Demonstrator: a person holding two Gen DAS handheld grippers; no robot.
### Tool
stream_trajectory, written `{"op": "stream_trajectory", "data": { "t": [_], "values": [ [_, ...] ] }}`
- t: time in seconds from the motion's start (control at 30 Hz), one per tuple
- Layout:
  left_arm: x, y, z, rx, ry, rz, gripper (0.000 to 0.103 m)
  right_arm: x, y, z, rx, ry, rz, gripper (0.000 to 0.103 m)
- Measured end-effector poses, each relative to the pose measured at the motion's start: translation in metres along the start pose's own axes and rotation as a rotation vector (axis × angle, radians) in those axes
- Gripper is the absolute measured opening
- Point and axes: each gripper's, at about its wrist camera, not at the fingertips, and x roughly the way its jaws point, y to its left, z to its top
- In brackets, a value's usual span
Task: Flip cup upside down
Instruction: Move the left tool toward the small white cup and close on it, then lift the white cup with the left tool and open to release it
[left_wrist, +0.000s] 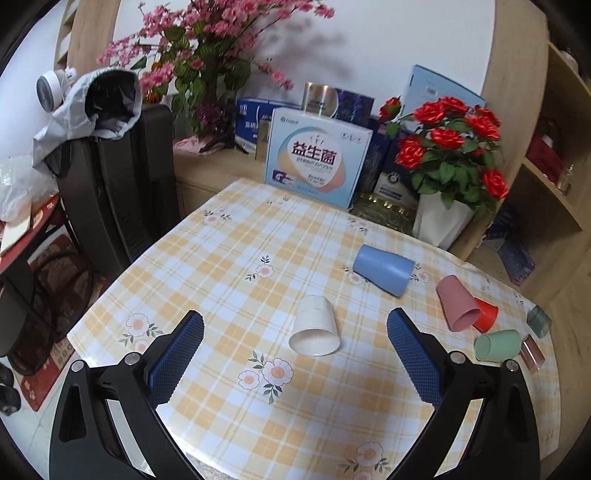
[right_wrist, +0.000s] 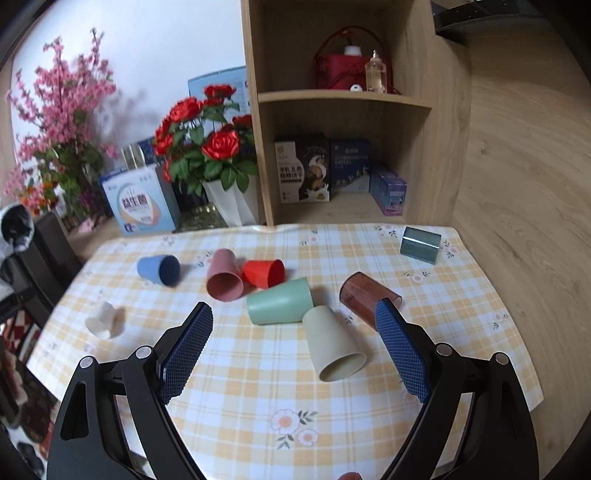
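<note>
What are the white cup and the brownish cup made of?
White cup: probably paper, matte, with a thin rolled rim. Brownish cup: probably clear tinted plastic; the tablecloth checks show through its glossy wall. Neither is certain from looks.

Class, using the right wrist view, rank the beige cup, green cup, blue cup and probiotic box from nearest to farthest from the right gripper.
1. Beige cup, lying between the fingers, right of centre.
2. Green cup, just beyond it, centre.
3. Blue cup, far left on the tablecloth.
4. Probiotic box, behind the table's back edge, left.

The right gripper is open.
</note>
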Motion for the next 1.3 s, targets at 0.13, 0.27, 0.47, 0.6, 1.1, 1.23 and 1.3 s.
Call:
{"op": "stream_trajectory", "data": {
  "t": [0.13,0.27,0.47,0.6,1.1,1.23,1.3],
  "values": [
    [0.026,-0.006,0.001,0.018,0.03,0.024,0.097,0.015,-0.005,-0.005,0.019,0.03,-0.006,0.087],
    [0.054,-0.011,0.001,0.034,0.084,0.019,0.097,0.029,-0.015,-0.012,0.054,0.07,-0.023,0.087],
    [0.107,-0.017,0.003,0.045,0.203,-0.039,0.088,0.045,-0.025,-0.021,0.079,0.117,-0.04,0.087],
    [0.147,-0.02,0.006,0.06,0.298,-0.019,0.088,0.052,-0.028,-0.025,0.082,0.134,-0.047,0.086],
    [0.222,-0.025,-0.007,0.065,0.535,0.002,0.082,0.07,-0.03,-0.033,0.089,0.192,-0.048,0.087],
    [0.222,-0.027,-0.013,0.064,0.553,-0.002,0.067,0.073,-0.031,-0.036,0.096,0.202,-0.048,0.087],
    [0.222,-0.027,-0.014,0.057,0.56,-0.008,0.056,0.075,-0.032,-0.037,0.104,0.212,-0.045,0.087]
  ]
}}
